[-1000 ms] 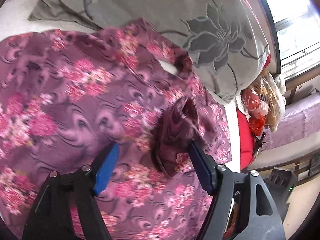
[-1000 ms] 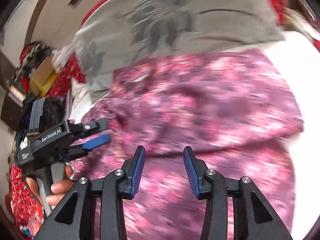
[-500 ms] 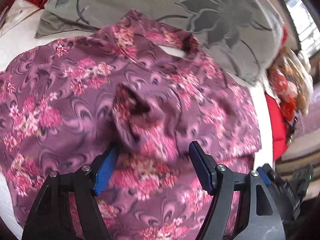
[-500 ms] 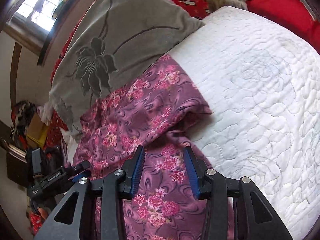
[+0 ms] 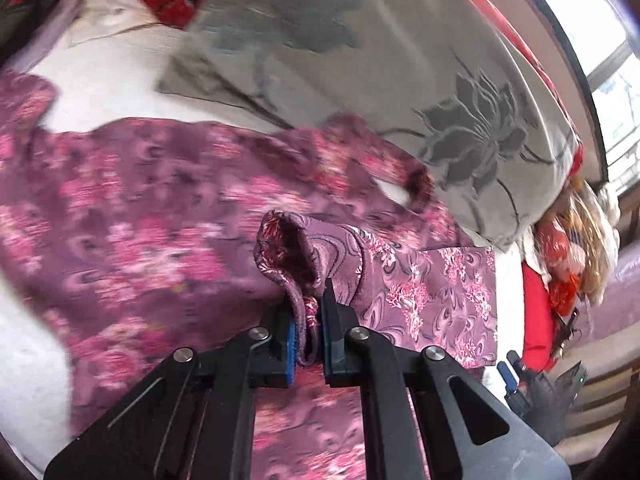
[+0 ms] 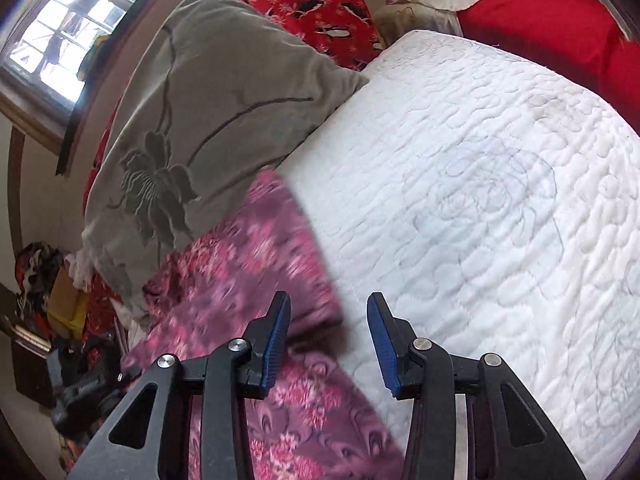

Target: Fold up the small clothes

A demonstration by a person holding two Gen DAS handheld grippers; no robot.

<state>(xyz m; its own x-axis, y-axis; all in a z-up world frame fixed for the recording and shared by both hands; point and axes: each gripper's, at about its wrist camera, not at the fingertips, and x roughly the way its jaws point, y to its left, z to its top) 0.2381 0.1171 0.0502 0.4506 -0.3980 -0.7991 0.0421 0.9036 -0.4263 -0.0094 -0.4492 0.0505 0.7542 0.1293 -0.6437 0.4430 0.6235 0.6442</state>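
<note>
A purple garment with pink flowers (image 5: 160, 208) lies spread on a white quilted bed. My left gripper (image 5: 308, 340) is shut on a sleeve cuff of the garment (image 5: 296, 256) and holds it lifted over the body of the garment. In the right wrist view the same garment (image 6: 248, 280) lies at the left of the bed, blurred. My right gripper (image 6: 328, 344) is open and empty, above the garment's right edge where it meets the quilt.
A grey pillow with a dark flower print (image 5: 400, 80) lies behind the garment, also in the right wrist view (image 6: 192, 120). The white quilt (image 6: 500, 200) stretches to the right. Red bedding (image 6: 560, 32) and clutter lie beyond the bed.
My left gripper has closed on the sleeve cuff and lifted it. My right gripper has shifted right, toward the garment's edge and the bare quilt.
</note>
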